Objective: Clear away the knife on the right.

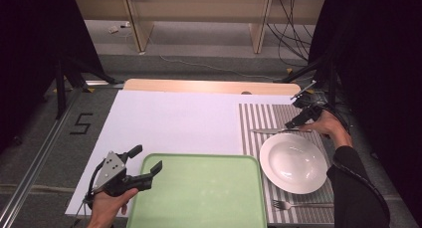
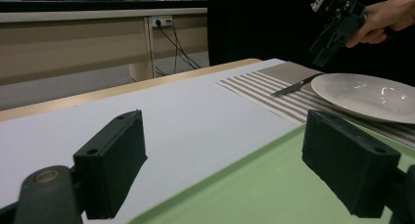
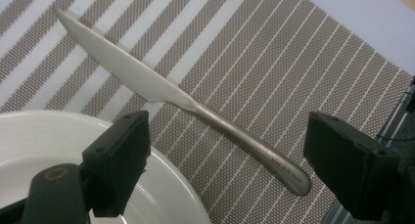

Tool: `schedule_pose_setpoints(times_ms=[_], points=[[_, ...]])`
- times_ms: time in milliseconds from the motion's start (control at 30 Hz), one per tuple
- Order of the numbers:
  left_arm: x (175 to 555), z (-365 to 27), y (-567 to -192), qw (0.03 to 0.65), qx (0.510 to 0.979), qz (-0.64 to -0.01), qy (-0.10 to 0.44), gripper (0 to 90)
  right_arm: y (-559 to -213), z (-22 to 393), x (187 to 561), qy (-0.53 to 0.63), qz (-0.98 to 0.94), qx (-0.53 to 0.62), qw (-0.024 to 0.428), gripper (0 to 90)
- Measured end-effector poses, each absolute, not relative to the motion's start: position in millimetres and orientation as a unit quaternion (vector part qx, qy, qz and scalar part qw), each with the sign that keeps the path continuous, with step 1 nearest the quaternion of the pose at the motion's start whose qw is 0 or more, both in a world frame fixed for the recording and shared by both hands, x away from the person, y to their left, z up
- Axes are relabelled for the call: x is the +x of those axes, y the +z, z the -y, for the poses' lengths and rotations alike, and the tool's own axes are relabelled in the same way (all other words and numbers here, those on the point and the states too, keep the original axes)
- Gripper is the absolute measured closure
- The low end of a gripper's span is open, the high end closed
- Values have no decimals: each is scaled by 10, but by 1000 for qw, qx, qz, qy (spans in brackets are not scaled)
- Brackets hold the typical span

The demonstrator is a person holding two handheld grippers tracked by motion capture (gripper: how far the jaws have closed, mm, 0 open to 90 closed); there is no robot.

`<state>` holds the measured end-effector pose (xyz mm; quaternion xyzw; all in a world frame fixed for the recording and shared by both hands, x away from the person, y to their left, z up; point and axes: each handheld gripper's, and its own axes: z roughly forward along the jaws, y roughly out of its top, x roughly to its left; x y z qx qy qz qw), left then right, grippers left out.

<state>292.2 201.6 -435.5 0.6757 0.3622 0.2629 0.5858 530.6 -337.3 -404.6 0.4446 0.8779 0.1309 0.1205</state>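
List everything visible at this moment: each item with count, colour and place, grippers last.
knife: 1, silver, on the striped mat beyond the plate
plate: 1, white, on the mat
fork: 1, silver, on the mat's near edge
striped mat: 1, brown and white, table's right side
tray: 1, green, near centre
table cover: 1, white
left gripper: black, open, at the tray's left corner
right gripper: black, open, over the knife handle

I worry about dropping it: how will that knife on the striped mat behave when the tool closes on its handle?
The knife looks like one-piece metal, so probably stiff. Its smooth, rounded handle may slip between the open right tool. Lying flat on the placemat beside the plate, it gives little edge to grip, and may pivot rather than lift.
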Motion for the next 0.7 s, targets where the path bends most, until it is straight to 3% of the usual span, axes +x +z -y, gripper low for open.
schedule_pose_setpoints(times_ms=[700], points=[[2919,-2018,-4354,586,676,-361,264,160,-4257,3325,5485,71,-893,428,118,215]])
